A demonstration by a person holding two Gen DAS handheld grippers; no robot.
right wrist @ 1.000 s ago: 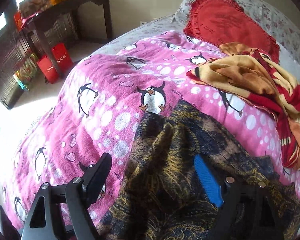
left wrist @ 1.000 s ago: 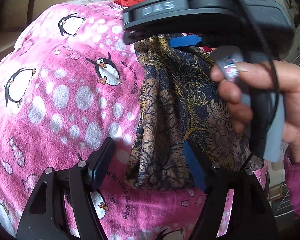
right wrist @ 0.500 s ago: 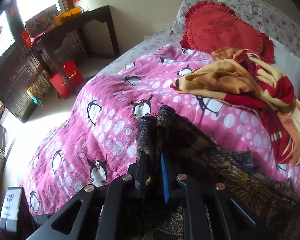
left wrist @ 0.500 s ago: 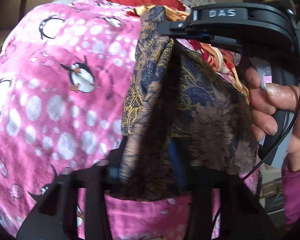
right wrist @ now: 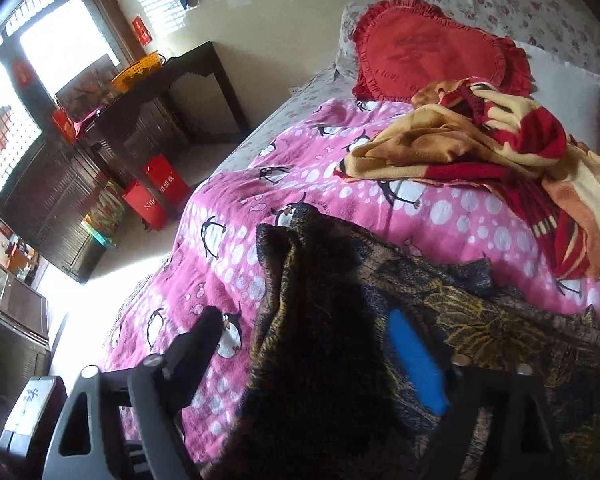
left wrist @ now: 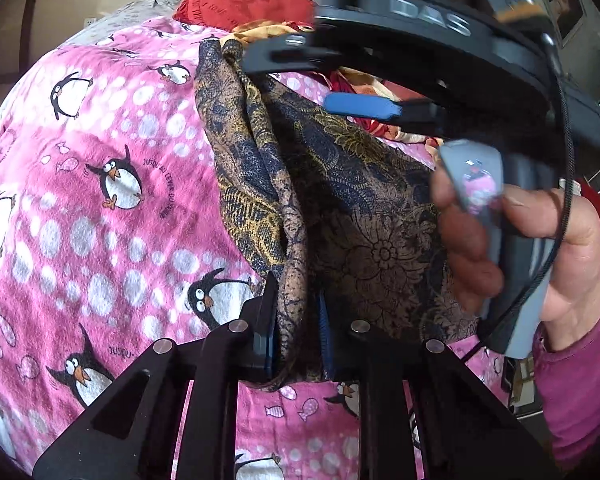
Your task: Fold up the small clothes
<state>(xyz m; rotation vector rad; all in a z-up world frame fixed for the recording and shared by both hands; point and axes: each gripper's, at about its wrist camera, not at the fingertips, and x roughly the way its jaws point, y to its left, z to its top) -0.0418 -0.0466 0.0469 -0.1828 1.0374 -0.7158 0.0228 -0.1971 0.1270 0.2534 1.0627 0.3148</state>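
A dark navy and gold patterned garment (left wrist: 340, 208) hangs above the pink penguin bedspread (left wrist: 80, 200). My left gripper (left wrist: 296, 320) is shut on its lower edge, with cloth bunched between the pads. My right gripper (left wrist: 320, 76) is seen from the left wrist view near the garment's top corner, its jaws apart, one blue pad (left wrist: 360, 106) bare. In the right wrist view the right gripper (right wrist: 312, 344) is open; the garment (right wrist: 320, 340) drapes between its fingers, with the blue pad (right wrist: 414, 364) showing.
A crumpled yellow and red cloth (right wrist: 500, 160) lies on the bed beyond the garment. A red heart cushion (right wrist: 432, 48) and pillows sit at the head. A dark table (right wrist: 172, 80) and red bags (right wrist: 156, 192) stand on the floor to the left.
My right gripper, shut on the garment's top half a second ago, has opened. My left gripper stays shut on the lower edge. The garment hangs a little higher and more spread.
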